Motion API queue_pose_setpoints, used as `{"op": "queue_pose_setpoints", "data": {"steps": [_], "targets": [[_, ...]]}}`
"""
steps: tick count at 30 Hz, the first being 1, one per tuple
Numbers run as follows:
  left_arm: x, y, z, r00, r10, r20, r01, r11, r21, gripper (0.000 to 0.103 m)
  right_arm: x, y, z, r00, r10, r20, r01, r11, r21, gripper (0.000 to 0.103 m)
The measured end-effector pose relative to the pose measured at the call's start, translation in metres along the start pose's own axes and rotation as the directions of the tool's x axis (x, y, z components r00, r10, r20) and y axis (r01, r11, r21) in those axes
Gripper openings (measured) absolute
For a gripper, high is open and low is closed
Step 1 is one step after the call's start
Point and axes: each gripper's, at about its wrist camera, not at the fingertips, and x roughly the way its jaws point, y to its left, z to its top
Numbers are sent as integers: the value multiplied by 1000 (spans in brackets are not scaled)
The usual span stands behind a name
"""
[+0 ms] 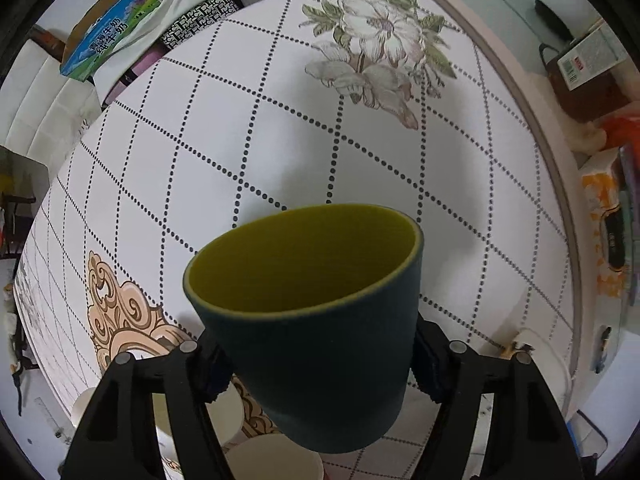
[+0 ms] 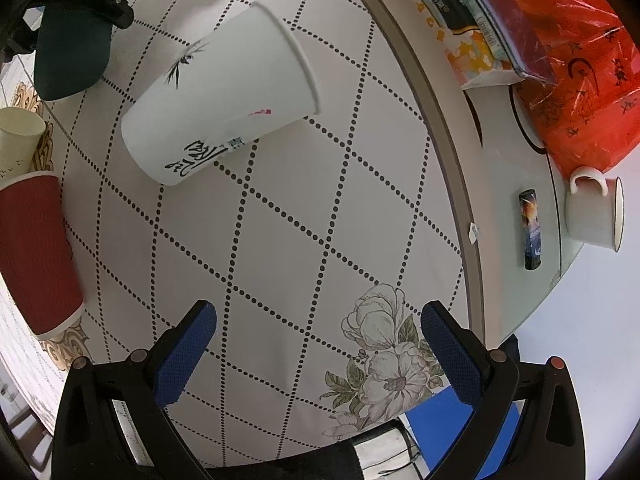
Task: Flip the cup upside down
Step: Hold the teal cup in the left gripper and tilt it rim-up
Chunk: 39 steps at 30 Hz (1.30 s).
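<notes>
My left gripper [image 1: 320, 364] is shut on a dark green cup [image 1: 320, 340] with a yellow inside. It holds the cup above the table, mouth facing away and tilted. The same cup [image 2: 72, 56] shows in the right wrist view at the top left, held by the left gripper. My right gripper [image 2: 318, 344] is open and empty above the tablecloth [image 2: 280, 220]. A white paper cup [image 2: 224, 100] with black writing stands upside down on the cloth ahead of it.
A red ribbed cup [image 2: 36, 252] and a cream cup [image 2: 18, 136] stand at the left. A white mug [image 2: 596, 212], a dark tube [image 2: 531, 232], a red plastic bag [image 2: 572, 68] and boxes sit at the right. A milk carton [image 1: 112, 28] lies beyond the cloth.
</notes>
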Motion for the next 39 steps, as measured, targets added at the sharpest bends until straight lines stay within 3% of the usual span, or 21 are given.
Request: {"op": "queue_pose_setpoints", "data": {"steps": [12,22,32,39], "targets": [[-84,42,-37,992,-119,41,121,991,-51,69,-30,-6,-13,998,43,44,-43,999,-3,103],[-144,31,-153,989,-112,97,126,980,-152,69,-52,-10,-42,993,79,83,-69,991,-118,103],[-109,22,-282,997,-68,21,71,945,-318,69,-33,-5,-79,993,93,73,-66,950,-306,103],[-62,14,-337,997,-65,-43,42,908,-417,69,-10,3,-100,996,81,44,-56,907,-417,103]]}}
